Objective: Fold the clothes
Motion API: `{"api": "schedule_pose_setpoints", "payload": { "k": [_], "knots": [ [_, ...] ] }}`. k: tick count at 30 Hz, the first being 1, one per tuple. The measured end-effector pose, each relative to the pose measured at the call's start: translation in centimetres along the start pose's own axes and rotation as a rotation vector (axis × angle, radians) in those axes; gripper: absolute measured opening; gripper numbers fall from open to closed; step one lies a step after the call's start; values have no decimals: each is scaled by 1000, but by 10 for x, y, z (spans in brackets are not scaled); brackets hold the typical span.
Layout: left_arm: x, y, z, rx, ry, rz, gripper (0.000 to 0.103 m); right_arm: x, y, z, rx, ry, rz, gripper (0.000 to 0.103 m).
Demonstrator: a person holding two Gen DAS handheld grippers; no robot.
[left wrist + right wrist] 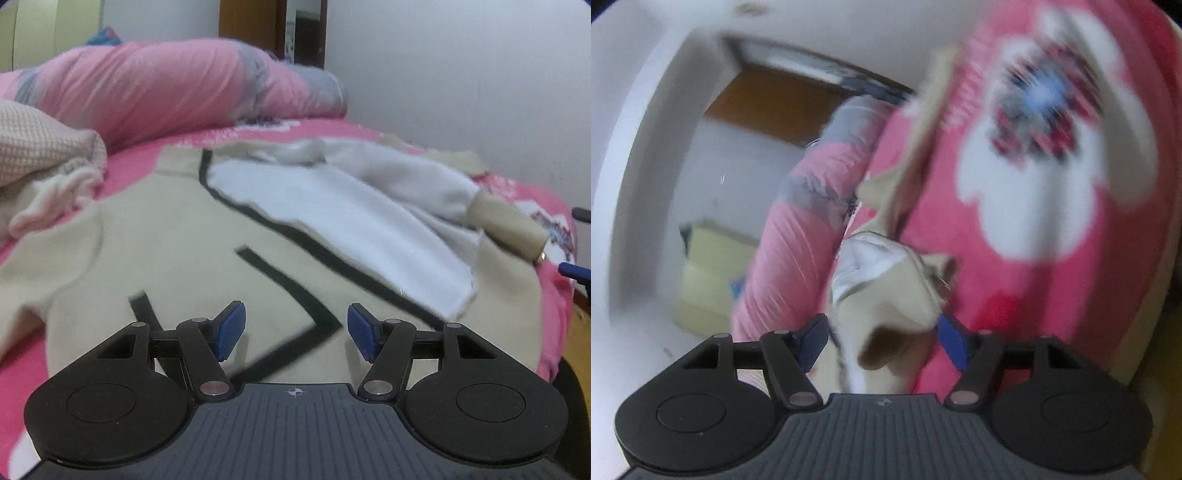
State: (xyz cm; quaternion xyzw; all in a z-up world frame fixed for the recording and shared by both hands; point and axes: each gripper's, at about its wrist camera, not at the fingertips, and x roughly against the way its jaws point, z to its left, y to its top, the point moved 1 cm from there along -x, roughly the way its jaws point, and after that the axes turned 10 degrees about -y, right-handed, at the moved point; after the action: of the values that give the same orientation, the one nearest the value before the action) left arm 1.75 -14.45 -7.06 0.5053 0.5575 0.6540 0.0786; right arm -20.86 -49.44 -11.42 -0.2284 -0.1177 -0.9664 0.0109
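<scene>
We see a beige jacket (177, 236) spread on the bed (140, 155) ahead of the left gripper (293, 330), one front panel turned back to show its white lining (332, 206). We judge it soft, thick and light: it will drape and sag from any single hold, and the fleecy lining should cling, not slip. A hem corner, a cuff (509, 225) or the black-trimmed edge looks like the best place to pinch, through all layers.

The left gripper stands half wide and empty just above the jacket's front, tilted down toward it.

In the right view, rolled hard over and blurred, a bunched fold (886, 295) of the same cloth lies between the pads of the right gripper (882, 343). The jaws stand fairly wide; we cannot tell whether the pads press on it.
</scene>
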Motion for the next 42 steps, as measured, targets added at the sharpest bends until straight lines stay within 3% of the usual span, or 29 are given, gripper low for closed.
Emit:
{"api": "schedule_pose_setpoints", "payload": {
  "k": [3,8,13,20,22,27,37,39,42],
  "knots": [
    [-6,-8,-1,12,14,25,62,-16,6,-17,-111,5,58,68],
    [-7,-15,-2,17,34,0,62,-45,17,-10,-103,-68,63,64],
    [-10,-17,-3,11,39,-23,62,-52,17,-8,-123,-108,14,42],
    [-10,-18,0,23,28,-39,64,-39,11,-11,-127,-94,28,35],
    [-11,-18,0,25,28,-41,65,-33,11,-5,-94,-94,13,17],
    [-11,-19,-1,27,29,-50,65,-24,10,7,-28,-88,-11,17],
    [-11,-22,3,46,14,-69,66,-49,9,5,-3,-127,38,17],
    [-11,-21,2,43,15,-69,66,-45,8,17,68,-131,3,8],
    [-11,-22,2,44,13,-72,67,-28,17,54,201,-87,-98,8]
  ]
}}
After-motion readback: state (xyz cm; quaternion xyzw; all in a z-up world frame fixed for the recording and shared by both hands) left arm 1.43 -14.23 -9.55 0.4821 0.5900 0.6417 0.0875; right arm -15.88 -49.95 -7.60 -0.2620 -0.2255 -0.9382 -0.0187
